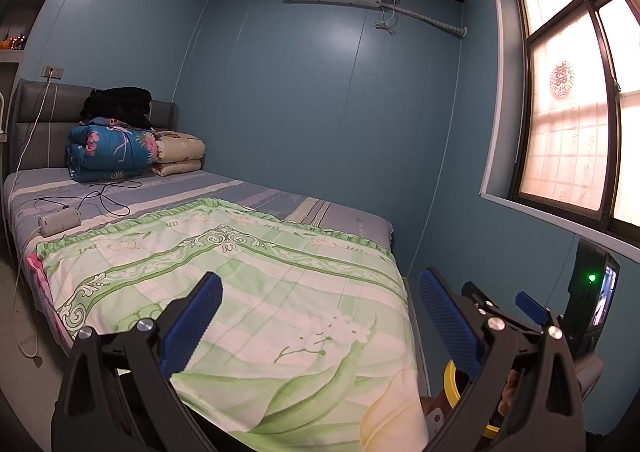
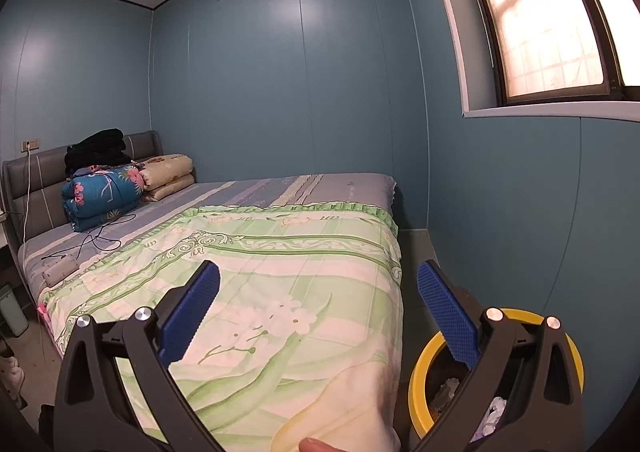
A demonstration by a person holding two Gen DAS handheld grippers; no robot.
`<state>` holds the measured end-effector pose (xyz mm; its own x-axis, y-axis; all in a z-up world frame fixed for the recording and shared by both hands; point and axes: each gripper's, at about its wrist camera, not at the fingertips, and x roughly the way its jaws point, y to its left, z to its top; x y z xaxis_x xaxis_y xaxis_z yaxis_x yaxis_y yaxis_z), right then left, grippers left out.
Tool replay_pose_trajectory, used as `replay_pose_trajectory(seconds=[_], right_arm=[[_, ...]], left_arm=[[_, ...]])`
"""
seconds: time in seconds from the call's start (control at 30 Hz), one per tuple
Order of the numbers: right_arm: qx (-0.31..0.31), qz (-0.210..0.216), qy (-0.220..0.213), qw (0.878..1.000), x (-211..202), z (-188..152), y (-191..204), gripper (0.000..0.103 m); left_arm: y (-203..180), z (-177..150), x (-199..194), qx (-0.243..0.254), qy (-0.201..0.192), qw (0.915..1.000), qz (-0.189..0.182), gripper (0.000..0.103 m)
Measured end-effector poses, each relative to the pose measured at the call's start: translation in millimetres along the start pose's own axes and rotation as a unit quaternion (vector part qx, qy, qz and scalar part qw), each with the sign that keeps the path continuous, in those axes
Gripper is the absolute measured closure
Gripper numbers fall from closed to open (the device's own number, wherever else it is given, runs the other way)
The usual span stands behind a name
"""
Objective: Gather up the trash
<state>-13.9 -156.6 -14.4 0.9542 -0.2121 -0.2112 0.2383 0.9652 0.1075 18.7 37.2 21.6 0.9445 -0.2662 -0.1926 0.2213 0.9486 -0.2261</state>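
holding both grippers over the bed (image 2: 320, 191) — left gripper (image 1: 320, 316) and right gripper (image 2: 318, 308) both spread wide, nothing between the pads. yellow-rimmed trash bin (image 2: 424, 364) sits lower right of my right view, crumpled trash (image 2: 494, 412) inside.

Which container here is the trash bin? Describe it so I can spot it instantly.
Start at the bed with the green floral cover and follow it to the near corner on the window side. On the floor there, between bed and blue wall, stands a round bin with a yellow rim, crumpled scraps inside. It shows just behind the right tongs, which are open; nothing else nearby is yellow.
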Motion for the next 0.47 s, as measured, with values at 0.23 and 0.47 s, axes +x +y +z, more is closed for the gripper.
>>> replay_pose_trajectory(seconds=[0.23,0.47], right_arm=[[-0.001,0.0,0.002,1.0,0.8,-0.4,0.7,0.008],[-0.001,-0.001,0.005,1.0,2.9,-1.2,0.2,0.008]], left_arm=[[0.5,-1.3,-1.4,-0.003,-0.002,1.0,-0.004,0.008],[-1.0,-1.5,-0.4,-0.004,0.002,1.0,-0.009,0.008]])
